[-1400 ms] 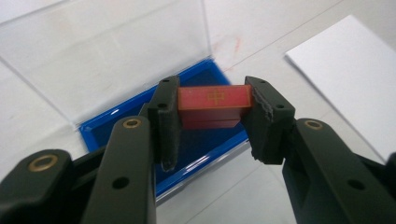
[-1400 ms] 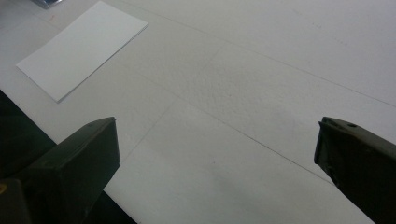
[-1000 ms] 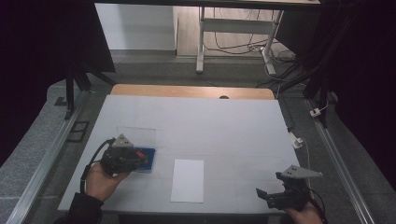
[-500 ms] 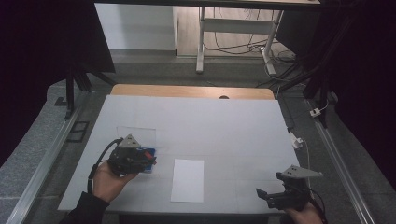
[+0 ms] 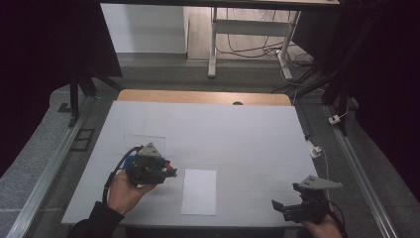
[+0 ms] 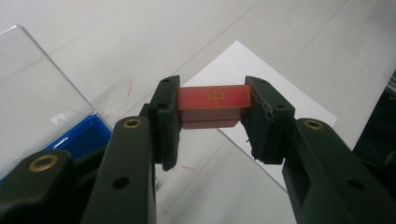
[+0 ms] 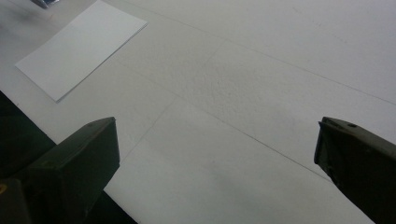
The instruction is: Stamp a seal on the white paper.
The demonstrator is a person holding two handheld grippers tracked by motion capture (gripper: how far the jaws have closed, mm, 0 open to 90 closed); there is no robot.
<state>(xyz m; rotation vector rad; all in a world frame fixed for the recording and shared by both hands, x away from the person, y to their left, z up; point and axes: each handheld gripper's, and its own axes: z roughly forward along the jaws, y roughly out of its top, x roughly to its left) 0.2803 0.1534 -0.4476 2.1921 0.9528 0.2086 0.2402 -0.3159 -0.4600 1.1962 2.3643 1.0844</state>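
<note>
Carried rightward from the blue box (image 5: 130, 162) toward the white sheet (image 5: 199, 191), the left gripper (image 6: 213, 109) clamps the red block (image 6: 214, 106) crosswise between its pads.

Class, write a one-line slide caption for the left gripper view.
Left gripper clamps a small red block above a white paper sheet, beside an open blue case.

My left gripper (image 6: 212, 123) has matt black plastic jaws with brass-coloured rivets, and it clamps a smooth red block (image 6: 214, 105) printed in gold. The blue box (image 6: 86, 137) looks like glossy plastic, its lid (image 6: 37, 98) clear. The paper sheet (image 5: 199, 191) is matt white; the table cover (image 7: 261, 93) is finely textured.
</note>
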